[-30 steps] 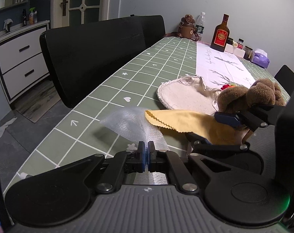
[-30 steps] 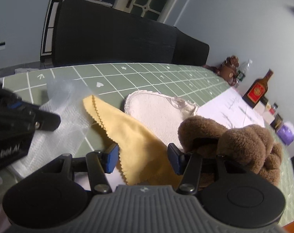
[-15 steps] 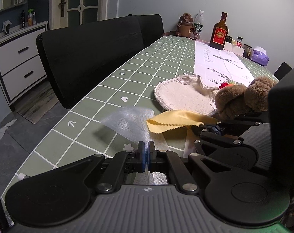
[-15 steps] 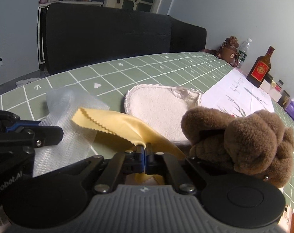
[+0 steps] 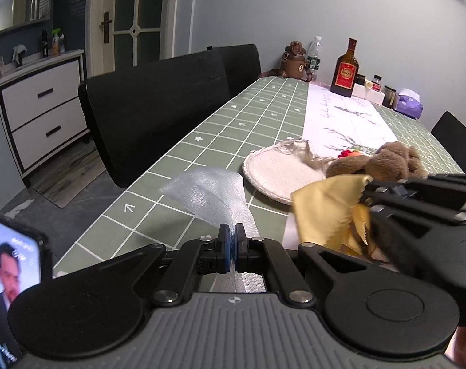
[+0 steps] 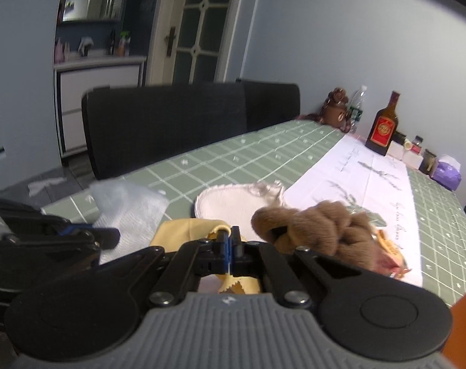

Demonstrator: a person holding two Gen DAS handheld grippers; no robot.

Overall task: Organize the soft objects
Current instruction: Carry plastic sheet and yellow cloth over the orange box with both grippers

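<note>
Green checked tablecloth (image 5: 257, 117); left gripper (image 5: 231, 240) pinches clear mesh (image 5: 208, 193), right gripper (image 6: 231, 246) yellow cloth (image 5: 325, 209)

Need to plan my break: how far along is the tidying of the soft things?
Nothing looks put away yet. In hand: the left gripper pinches the clear mesh, the right gripper the yellow cloth, both lifted. Left: the cream pad and brown plush lie on the table.
</note>
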